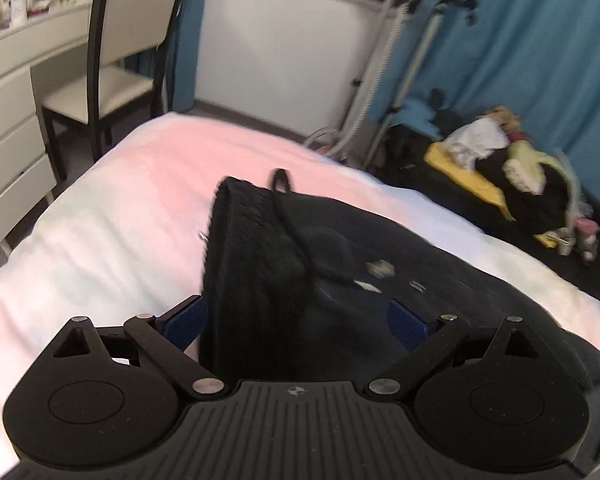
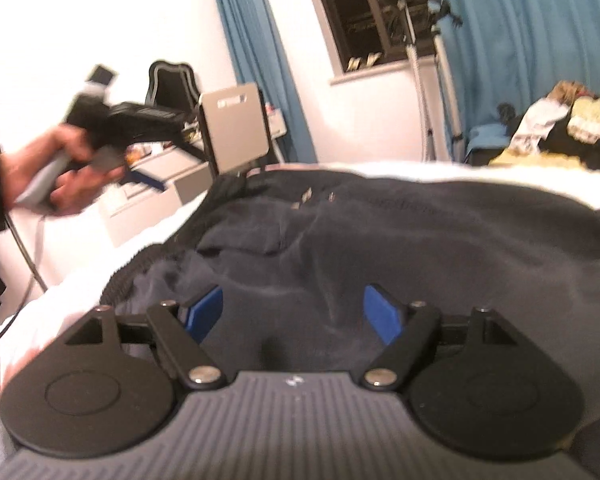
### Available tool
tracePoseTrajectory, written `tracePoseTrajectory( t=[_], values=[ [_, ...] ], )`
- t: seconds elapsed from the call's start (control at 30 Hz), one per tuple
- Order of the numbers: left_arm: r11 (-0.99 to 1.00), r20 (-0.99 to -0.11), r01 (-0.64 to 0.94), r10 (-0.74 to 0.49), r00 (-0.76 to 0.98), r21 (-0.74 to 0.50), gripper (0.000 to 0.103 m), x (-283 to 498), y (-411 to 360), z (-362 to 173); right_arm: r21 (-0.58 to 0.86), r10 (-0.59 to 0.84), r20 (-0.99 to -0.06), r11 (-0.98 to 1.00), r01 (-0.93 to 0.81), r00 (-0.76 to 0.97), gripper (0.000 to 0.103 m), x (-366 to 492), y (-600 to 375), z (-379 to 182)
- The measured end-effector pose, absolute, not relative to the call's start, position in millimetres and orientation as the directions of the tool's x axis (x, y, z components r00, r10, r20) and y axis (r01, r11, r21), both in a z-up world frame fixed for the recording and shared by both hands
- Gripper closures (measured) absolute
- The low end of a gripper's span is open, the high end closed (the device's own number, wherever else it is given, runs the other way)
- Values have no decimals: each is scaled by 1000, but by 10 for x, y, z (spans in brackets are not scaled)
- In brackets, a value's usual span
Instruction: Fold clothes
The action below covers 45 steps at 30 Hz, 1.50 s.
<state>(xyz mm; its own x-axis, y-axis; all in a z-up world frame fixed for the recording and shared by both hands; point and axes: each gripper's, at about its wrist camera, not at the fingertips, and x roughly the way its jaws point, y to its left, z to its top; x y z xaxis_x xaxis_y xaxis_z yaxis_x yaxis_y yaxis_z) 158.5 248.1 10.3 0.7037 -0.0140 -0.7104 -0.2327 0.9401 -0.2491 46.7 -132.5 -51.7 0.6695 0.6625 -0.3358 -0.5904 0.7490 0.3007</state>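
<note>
Garment: black sweatpants [image 1: 324,256], dark knit with a ribbed elastic waistband [image 1: 244,248], a black drawstring [image 1: 296,232] looped over the top, and small metal cord tips [image 1: 380,268] glinting on the cloth. Lies on a bed with a pale pink-and-white cover [image 1: 120,220].

Left gripper [image 1: 296,320]: jaws spread wide, blue pads apart. Waistband edge stands up between them, close to the left pad; not pinched as far as the blurred frame shows. Rest of the cloth runs ahead and to the right of the claw.

Right gripper [image 2: 292,312]: jaws also wide, blue pads clear on both sides, nothing clamped. Rumpled dark fabric directly under and ahead of it, with creases running between the pads.

From the right wrist, the person's hand [image 2: 60,160] with the other gripper shows blurred, up and left, above the bed edge.

Beyond the bed: chair [image 1: 112,64], blue curtain [image 1: 520,40], heap of clothes [image 1: 508,168] to the far right.
</note>
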Motion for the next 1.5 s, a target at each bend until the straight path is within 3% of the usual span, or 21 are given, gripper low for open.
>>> tracePoseTrajectory(
  t=[0.2, 0.43, 0.57, 0.7, 0.93, 1.03, 1.1, 1.17, 1.23, 1.3, 1.33, 1.37, 1.4, 1.5],
  values=[
    [848, -683, -326, -56, 728, -417, 4, 535, 2011, -34, 246, 565, -339, 825, -509, 752, 24, 270, -1540, -285],
    [534, -703, -537, -162, 693, -653, 4, -81, 2106, -853, 424, 439, -361, 863, -275, 823, 23, 259, -2275, -108],
    [353, -699, -615, -200, 687, -705, 5, -173, 2341, -1227, 555, 333, -384, 828, -73, 861, 21, 467, -2939, -83],
    [367, -660, -564, -231, 715, -740, 6, -23, 2345, -1244, 620, 218, -440, 776, 118, 871, 20, 837, -3455, -196],
    [421, -657, -527, -274, 702, -738, 14, 229, 2194, -1393, 557, 16, -554, 751, 356, 833, 20, 1539, -4135, -651],
    [413, -667, -543, -265, 696, -731, 33, 263, 2198, -1431, 542, -22, -580, 736, 406, 814, 20, 1762, -4332, -897],
    [391, -665, -553, -263, 699, -736, 56, 273, 2223, -1466, 537, -35, -583, 734, 417, 812, 20, 1841, -4418, -1049],
    [377, -660, -556, -260, 705, -741, 69, 296, 2240, -1485, 571, -21, -552, 720, 396, 833, 21, 1882, -4494, -1168],
    [379, -653, -547, -254, 714, -746, 77, 333, 2243, -1480, 564, -28, -530, 734, 377, 848, 34, 1909, -4496, -1195],
    [385, -641, -533, -248, 727, -753, 80, 355, 2247, -1457, 547, -44, -512, 753, 365, 858, 64, 1925, -4488, -1202],
    [381, -631, -525, -246, 736, -761, 81, 355, 2256, -1444, 539, -65, -508, 754, 375, 859, 74, 1907, -4491, -1195],
    [374, -618, -515, -244, 748, -771, 82, 349, 2267, -1427, 540, -85, -499, 748, 386, 862, 93, 1865, -4509, -1178],
    [363, -603, -505, -242, 760, -783, 83, 336, 2285, -1414, 558, -93, -480, 735, 386, 872, 98, 1805, -4538, -1140],
    [332, -548, -464, -232, 804, -821, 85, 304, 2342, -1356, 601, -118, -422, 706, 374, 899, 99, 1573, -4576, -957]
  ],
)
